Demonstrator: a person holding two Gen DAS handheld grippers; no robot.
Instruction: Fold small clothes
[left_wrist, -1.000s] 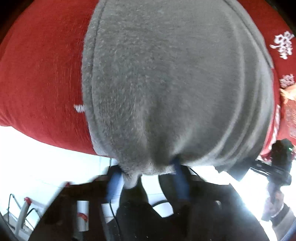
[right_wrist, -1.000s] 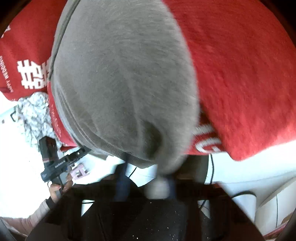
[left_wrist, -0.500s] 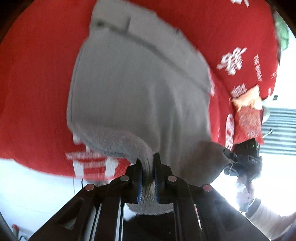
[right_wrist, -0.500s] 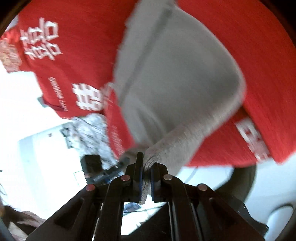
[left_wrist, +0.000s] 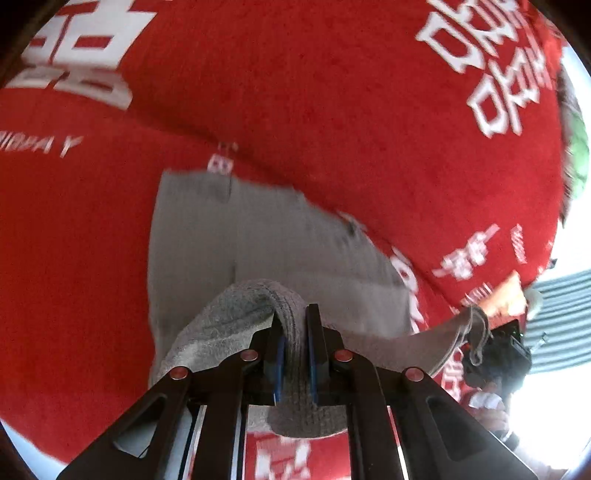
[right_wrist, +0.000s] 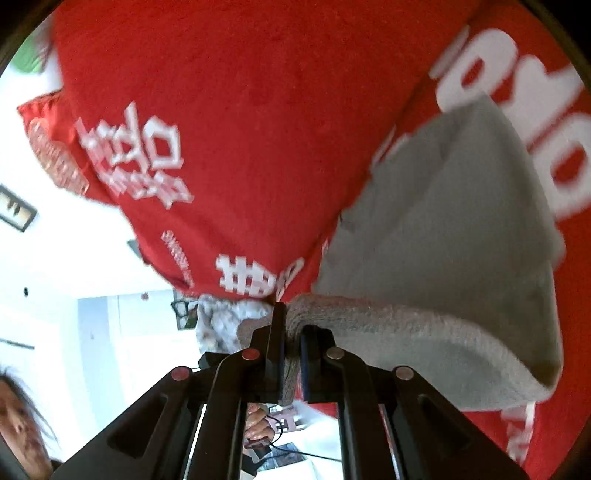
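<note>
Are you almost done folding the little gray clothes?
Not yet. Done: both corners are picked up. The left gripper and the right gripper each pinch an edge of the gray garment, lifting it over the red blanket. Left: lay it over itself and smooth it flat.

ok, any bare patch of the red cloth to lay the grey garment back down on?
Yes. The red cloth is bare beyond the grey garment, up to the white lettering, and to its left. It is crowded at the cloth's near edge, where both hand-held grippers, left and right, pinch the garment's hem.
</note>
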